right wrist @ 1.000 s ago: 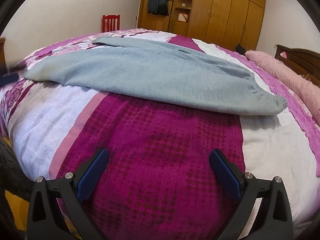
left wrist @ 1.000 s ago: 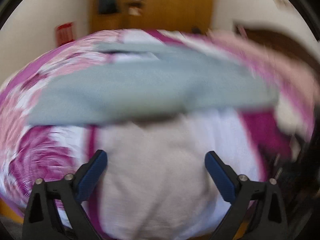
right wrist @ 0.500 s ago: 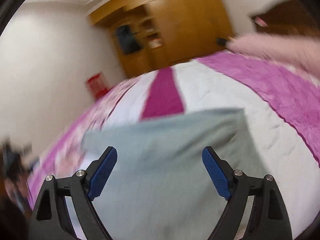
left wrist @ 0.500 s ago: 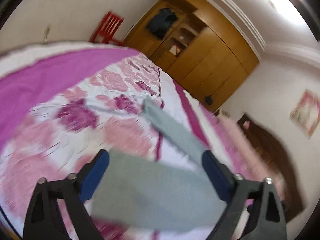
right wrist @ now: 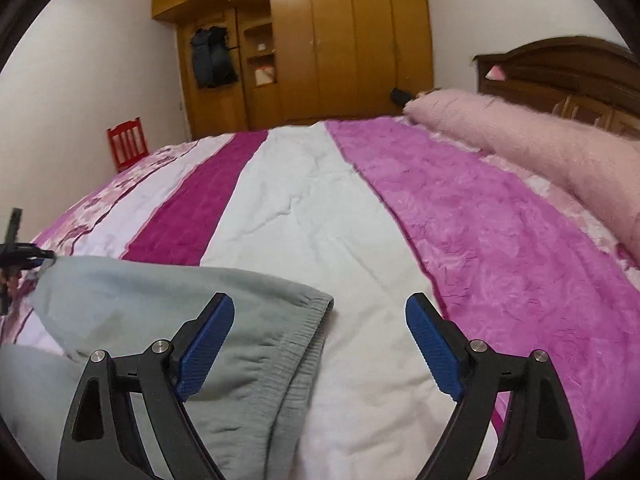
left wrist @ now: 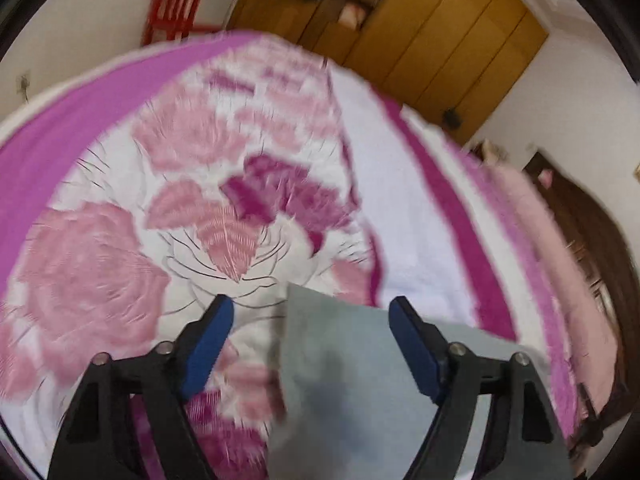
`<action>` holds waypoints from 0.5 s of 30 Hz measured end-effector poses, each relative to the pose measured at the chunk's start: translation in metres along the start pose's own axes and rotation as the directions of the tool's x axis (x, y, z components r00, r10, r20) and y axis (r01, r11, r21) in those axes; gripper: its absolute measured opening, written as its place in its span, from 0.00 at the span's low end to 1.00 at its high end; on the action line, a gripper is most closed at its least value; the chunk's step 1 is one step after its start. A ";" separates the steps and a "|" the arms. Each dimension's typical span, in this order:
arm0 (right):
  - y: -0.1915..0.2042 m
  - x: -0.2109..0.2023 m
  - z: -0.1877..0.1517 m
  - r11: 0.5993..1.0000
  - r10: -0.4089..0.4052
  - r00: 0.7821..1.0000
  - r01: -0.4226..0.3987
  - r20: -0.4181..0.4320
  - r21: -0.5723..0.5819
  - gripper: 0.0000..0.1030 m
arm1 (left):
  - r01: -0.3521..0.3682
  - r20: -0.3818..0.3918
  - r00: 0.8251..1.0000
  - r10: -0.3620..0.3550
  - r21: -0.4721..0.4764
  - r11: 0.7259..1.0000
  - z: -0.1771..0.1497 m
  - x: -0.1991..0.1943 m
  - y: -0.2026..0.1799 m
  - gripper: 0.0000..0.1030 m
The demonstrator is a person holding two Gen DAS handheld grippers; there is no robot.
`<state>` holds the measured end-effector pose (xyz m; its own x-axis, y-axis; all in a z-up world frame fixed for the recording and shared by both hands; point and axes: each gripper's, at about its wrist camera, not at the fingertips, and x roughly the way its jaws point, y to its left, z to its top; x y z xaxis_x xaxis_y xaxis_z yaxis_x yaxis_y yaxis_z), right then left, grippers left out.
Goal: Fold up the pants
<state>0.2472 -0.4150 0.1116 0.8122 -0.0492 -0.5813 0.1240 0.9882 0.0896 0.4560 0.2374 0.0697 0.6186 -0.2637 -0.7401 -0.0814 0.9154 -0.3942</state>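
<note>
- No text, label, brand, number or sign can be read in either view.
- The left wrist view is blurred — the printed bedspread [left wrist: 200,208] shows only roses and leaves, no lettering.
- In the right wrist view, the far wardrobe [right wrist: 332,40] holds a pale box [right wrist: 265,75] on a shelf — any marking on it is too small to read.

I see pale grey-blue pants [right wrist: 132,304] on a bedspread [right wrist: 312,216] with white, dark magenta and bright pink stripes. At 9 o'clock it has pink roses [left wrist: 88,276]. The pillow [right wrist: 532,148] is soft pink, the chair [right wrist: 127,142] red, the wardrobe [right wrist: 340,40] honey brown.
</note>
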 end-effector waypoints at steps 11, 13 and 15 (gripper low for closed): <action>-0.041 0.087 -0.008 0.951 0.189 0.964 -0.132 -0.189 0.278 0.52 | 0.021 0.033 0.999 -0.023 0.056 0.998 0.003 0.013 -0.002 0.03; -0.048 0.105 -0.007 0.890 0.304 0.934 -0.208 -0.187 0.405 0.28 | 0.006 0.041 0.999 -0.009 0.078 0.997 0.005 0.009 -0.008 0.03; -0.046 0.119 -0.008 0.888 0.287 0.931 -0.168 -0.228 0.429 0.19 | -0.033 0.024 0.999 0.031 0.103 0.994 0.007 0.011 -0.014 0.03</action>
<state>0.3337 -0.4650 0.0320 0.6614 0.2704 -0.6996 0.2178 0.8233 0.5241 0.4693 0.2238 0.0710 0.6344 -0.2277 -0.7387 -0.0208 0.9502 -0.3108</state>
